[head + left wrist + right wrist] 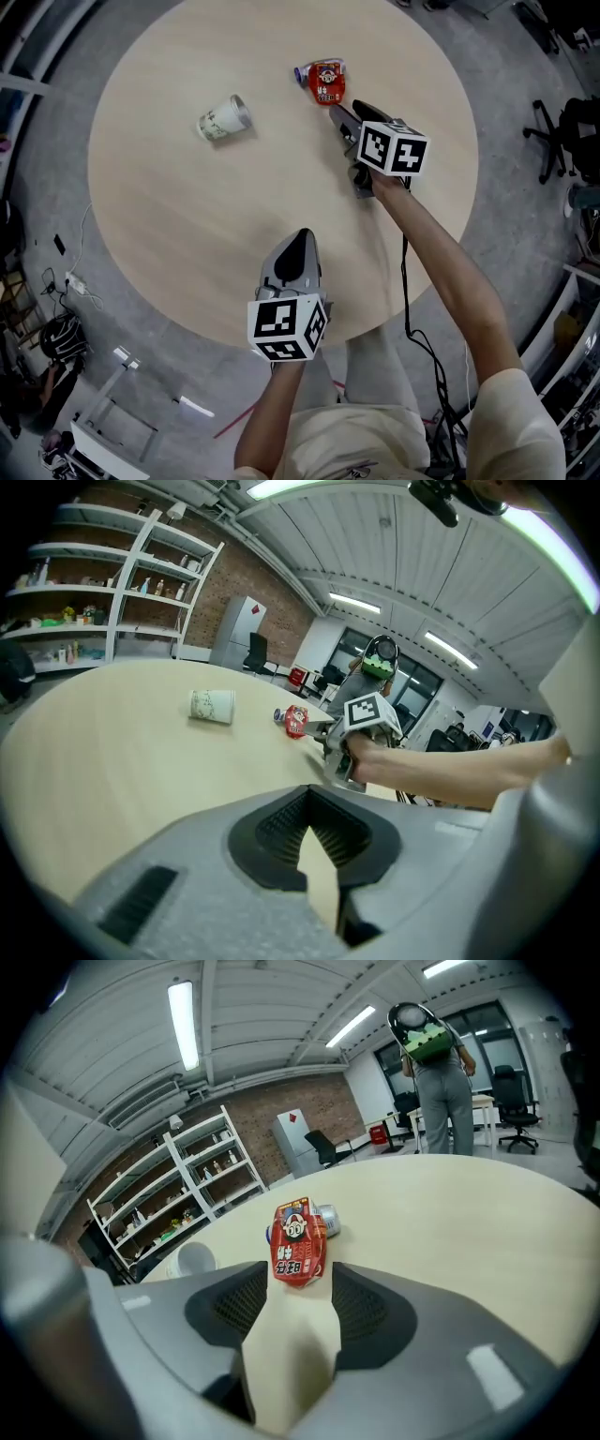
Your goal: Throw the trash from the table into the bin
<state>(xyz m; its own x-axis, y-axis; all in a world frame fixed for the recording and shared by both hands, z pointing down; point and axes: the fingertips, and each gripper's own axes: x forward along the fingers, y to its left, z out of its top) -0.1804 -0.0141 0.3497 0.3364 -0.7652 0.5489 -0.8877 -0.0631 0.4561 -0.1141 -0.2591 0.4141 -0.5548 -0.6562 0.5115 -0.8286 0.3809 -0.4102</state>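
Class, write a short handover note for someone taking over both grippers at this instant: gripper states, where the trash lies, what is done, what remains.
Left gripper: jaws shut, empty, over the table's near edge.
Right gripper: jaws open, aimed at the red snack packet just beyond their tips; not gripped.
A small can lies against the packet; a paper cup lies on its side, further left.
Done: nothing picked up.
Left: all three pieces; no bin in view.

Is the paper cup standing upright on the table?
No, the paper cup lies on its side on the table, with its open mouth facing sideways.
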